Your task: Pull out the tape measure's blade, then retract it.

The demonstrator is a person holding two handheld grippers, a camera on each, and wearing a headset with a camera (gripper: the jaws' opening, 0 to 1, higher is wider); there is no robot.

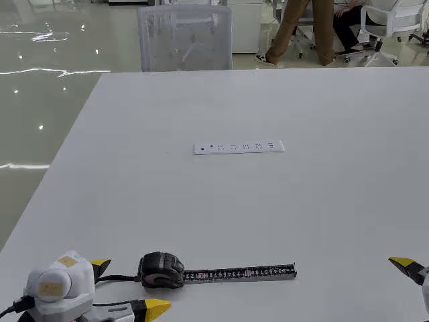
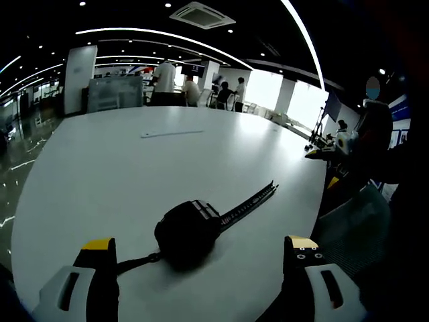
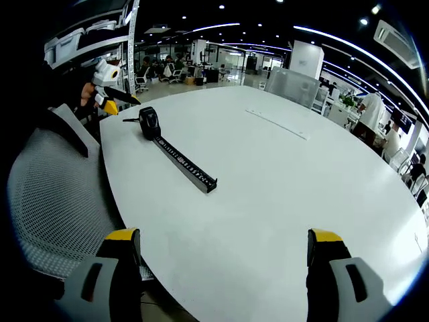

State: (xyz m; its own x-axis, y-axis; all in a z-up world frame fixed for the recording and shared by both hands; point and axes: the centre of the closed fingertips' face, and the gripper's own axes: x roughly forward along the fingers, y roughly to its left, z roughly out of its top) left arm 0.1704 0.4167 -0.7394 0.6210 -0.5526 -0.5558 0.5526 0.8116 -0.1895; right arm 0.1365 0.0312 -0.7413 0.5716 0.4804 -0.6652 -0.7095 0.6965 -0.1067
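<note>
the left gripper [image 1: 129, 287] sits at the near left corner of the table, its yellow-tipped jaws spread wide and holding nothing. in the left gripper view the left gripper [image 2: 201, 245] has its two jaws standing well apart at the bottom, with the tape measure lying on the table just ahead of the gap and touched by neither jaw. the right gripper [image 1: 405, 267] shows one yellow tip at the near right edge. in its own view the right gripper [image 3: 224, 235] is spread just as wide and empty, over bare table and well apart from the blade's end.

the white table [image 1: 268, 201] takes up most of the head view, with a glossy floor [image 1: 47, 80] to its left. a grey mesh chair [image 1: 184, 37] stands at the far edge, and beyond it are the legs of a person [image 1: 301, 30] in brown trousers.

the tape measure [image 1: 161, 270] lies near the front edge, just beside the left gripper. its case [image 2: 188, 231] is black, rounded and chunky, resting on the table. the blade [image 1: 241, 273] is drawn out of the case and lies flat, running straight to the right. it is dark with light numerals and a few red marks, and it ends in a small hook. from the right gripper view the blade [image 3: 184, 161] runs from the case toward the camera.

a white power strip [image 1: 238, 147] lies flat mid-table, well apart from the tape measure. a thin black strap [image 1: 120, 277] trails from the case toward the left gripper.
</note>
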